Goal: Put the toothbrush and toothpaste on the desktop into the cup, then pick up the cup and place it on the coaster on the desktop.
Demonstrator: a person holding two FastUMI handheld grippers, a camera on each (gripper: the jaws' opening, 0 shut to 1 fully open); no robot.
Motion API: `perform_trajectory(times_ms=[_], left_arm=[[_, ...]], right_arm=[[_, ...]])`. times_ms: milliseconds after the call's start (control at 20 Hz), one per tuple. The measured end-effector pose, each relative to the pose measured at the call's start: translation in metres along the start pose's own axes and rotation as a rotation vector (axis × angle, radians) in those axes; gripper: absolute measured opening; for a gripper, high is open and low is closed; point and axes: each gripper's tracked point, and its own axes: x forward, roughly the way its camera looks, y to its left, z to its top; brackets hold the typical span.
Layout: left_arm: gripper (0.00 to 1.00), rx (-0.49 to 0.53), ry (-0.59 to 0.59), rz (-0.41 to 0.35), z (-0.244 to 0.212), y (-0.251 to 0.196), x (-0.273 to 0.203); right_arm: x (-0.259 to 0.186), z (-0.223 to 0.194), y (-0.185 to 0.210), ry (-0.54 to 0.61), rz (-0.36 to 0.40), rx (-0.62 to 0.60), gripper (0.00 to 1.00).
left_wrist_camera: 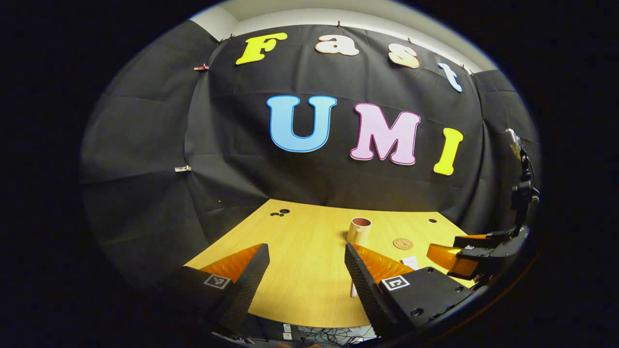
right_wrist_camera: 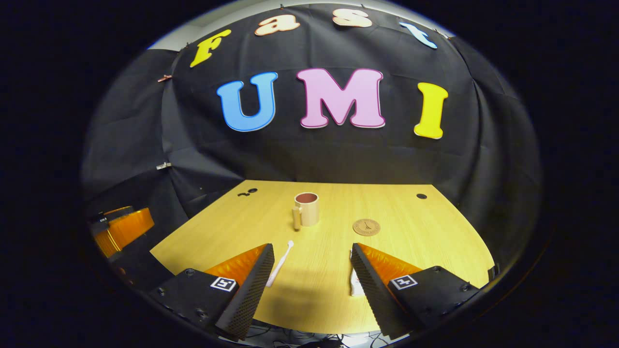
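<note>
A pale wood-grain bench (right_wrist_camera: 416,241) carries a smooth cylindrical mug (right_wrist_camera: 306,209) with a handle, standing upright mid-bench, and a flat round coaster (right_wrist_camera: 366,226) to its right, apart from it. A slim white toothbrush (right_wrist_camera: 280,264) lies beside the right claw (right_wrist_camera: 309,270), which is spread wide and empty; its ridged finger half hides the white toothpaste tube (right_wrist_camera: 355,285). The left claw (left_wrist_camera: 304,270) is likewise released, holding nothing.

No readable text: the coaster (right_wrist_camera: 366,226) emblem is too small to tell.
</note>
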Motion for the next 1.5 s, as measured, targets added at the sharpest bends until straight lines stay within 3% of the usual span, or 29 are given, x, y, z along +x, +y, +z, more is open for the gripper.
perform_trajectory(times_ms=[400,800,1250,1500], left_arm=[[0.97,-0.025,0.122,0.068,-0.029,-0.019,0.048],[0.98,0.012,0.197,0.110,-0.042,-0.033,0.078],[0.98,0.025,0.273,0.145,-0.063,-0.034,0.085],[0.98,0.038,0.283,0.146,-0.065,-0.034,0.088]], right_arm=[[0.090,-0.043,-0.067,0.246,-0.094,-0.003,0.99],[0.166,-0.110,-0.105,0.490,-0.144,-0.021,0.99],[0.182,-0.154,-0.109,0.641,-0.141,-0.043,0.97],[0.185,-0.159,-0.098,0.666,-0.100,0.012,0.82]])
